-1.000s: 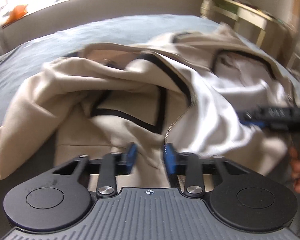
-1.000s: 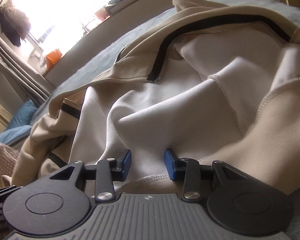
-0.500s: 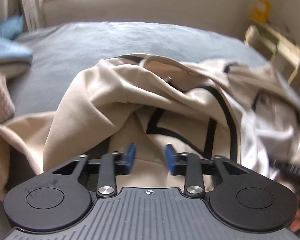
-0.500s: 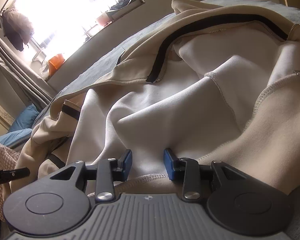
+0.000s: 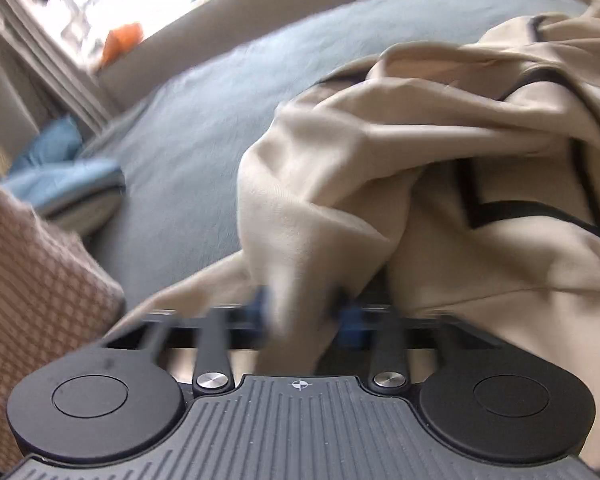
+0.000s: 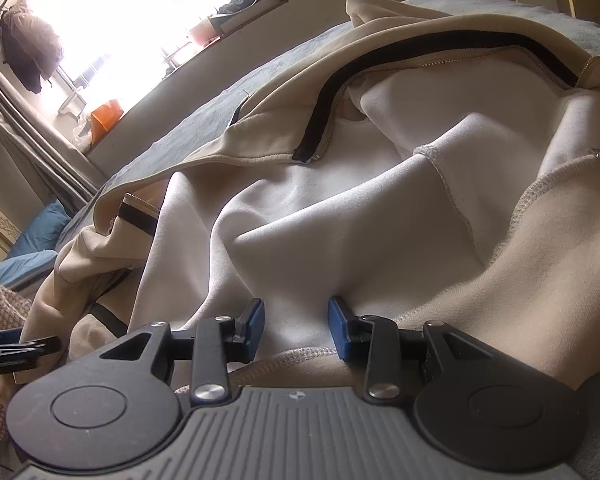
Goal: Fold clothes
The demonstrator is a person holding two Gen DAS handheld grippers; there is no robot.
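A beige hoodie (image 5: 440, 168) with black trim is seen crumpled on a grey-blue bed (image 5: 204, 128), filling the right half of the left wrist frame. A fold of its cloth hangs down between the blue pads of the left claw (image 5: 306, 316) at lower centre; the pads are blurred and partly hidden by the cloth, so whether the cloth is pinched cannot be told. A pink knitted cloth (image 5: 32, 288) is seen at the lower left of that frame, and a blue pillow (image 5: 60, 176) above it at the left edge. An orange object (image 5: 124, 40) is seen near the bright window at the upper left.

In the right wrist frame the hoodie (image 6: 380, 208) is shown with its pale lining turned up and a black-edged zipper (image 6: 420, 52) curving across the upper centre. The right claw (image 6: 296, 328) is held spread at lower centre, with a ridge of lining lying between the pads and a stitched hem just below them. The black tip of the left claw (image 6: 16, 350) is visible at the lower left edge, against the hoodie's beige outer cloth.
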